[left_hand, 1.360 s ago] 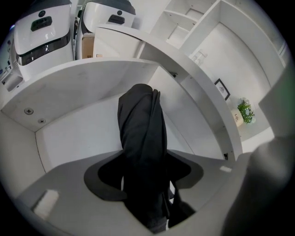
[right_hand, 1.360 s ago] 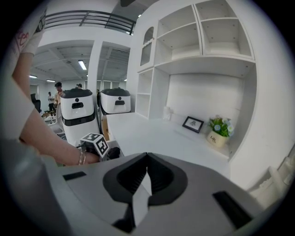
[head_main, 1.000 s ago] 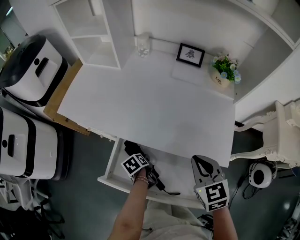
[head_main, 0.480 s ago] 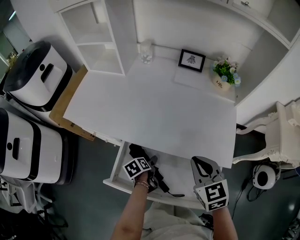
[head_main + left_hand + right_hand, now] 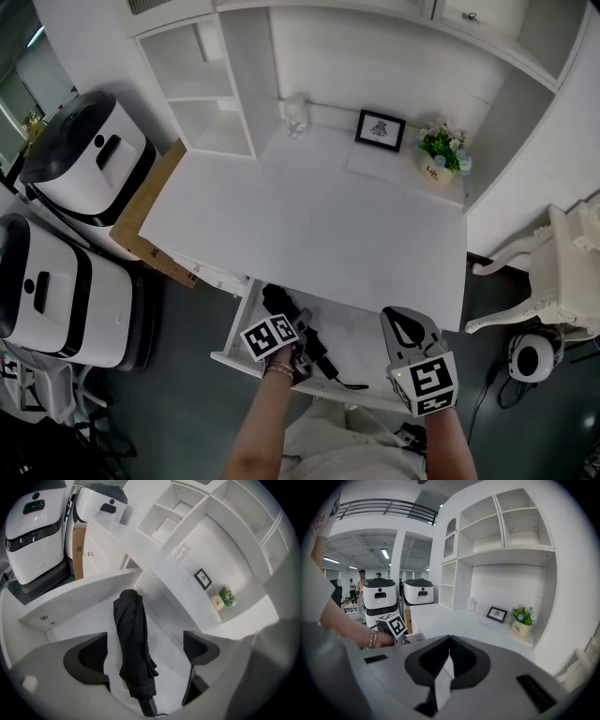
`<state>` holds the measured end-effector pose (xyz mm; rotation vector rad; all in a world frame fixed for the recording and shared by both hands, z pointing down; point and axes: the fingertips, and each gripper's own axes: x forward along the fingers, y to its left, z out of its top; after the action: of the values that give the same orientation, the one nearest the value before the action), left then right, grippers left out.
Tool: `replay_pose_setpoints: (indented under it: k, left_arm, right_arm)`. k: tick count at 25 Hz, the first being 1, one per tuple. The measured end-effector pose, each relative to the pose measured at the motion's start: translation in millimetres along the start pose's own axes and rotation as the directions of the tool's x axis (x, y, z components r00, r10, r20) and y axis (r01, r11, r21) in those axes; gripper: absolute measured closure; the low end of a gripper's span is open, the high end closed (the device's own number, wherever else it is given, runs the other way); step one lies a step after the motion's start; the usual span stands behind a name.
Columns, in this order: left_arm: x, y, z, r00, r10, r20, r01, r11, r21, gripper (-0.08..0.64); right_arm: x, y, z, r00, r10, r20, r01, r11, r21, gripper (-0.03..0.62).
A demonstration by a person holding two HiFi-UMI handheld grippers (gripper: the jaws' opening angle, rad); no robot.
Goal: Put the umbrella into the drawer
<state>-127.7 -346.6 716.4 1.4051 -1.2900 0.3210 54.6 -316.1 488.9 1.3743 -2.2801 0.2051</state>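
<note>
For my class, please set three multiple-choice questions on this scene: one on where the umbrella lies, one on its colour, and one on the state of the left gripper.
1. Where does the umbrella lie?
A. On the desk top
B. In the open drawer
C. On a shelf

2. What colour is the umbrella?
A. Red
B. Black
C. White

3. How does the left gripper stand?
A. Shut on the umbrella
B. Shut and empty
C. Open, pads clear of the umbrella

Answers:
1 B: the head view shows it on the drawer floor, below the front edge of the desk.
2 B: its folded cloth is black in both views.
3 C: its jaws have just been opening and stand wide on either side of the umbrella, which lies between them untouched.
</note>
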Motion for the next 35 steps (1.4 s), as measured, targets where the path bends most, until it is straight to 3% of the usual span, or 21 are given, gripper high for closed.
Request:
replay_pose_setpoints:
  k: [10,19,26,29,35]
  left_arm:
    - [-61,-32,21,0.987,-0.062,0.148,0.047,0.994,0.104,0.069]
    - [-132,-70,48,0.934,-0.167,0.317,0.083,0.961,0.264,0.071]
    - [-196,-103,73,0.847,-0.247,0.470,0.057,0.922,0.382,0.075]
    - [-230,-122,84,0.788,-0.303,0.536,0.041,0.895,0.445,0.090]
    - [-288,-155,97,0.666,-0.407,0.625,-0.050,0.812,0.581,0.183]
  right_arm:
    - [-33,0,30,0.995,-0.022,0.102,0.020,0.999,0.025,0.586]
    - [-68,0,64,0.977,-0.050,0.209,0.052,0.999,-0.004,0.585]
    - [-88,4,85,0.958,-0.052,0.283,0.061,0.998,-0.025,0.586]
    - [-100,-1,98,0.949,-0.062,0.310,0.079,0.996,-0.043,0.585]
    - [-117,-11,118,0.927,-0.085,0.366,0.110,0.993,-0.048,0.585]
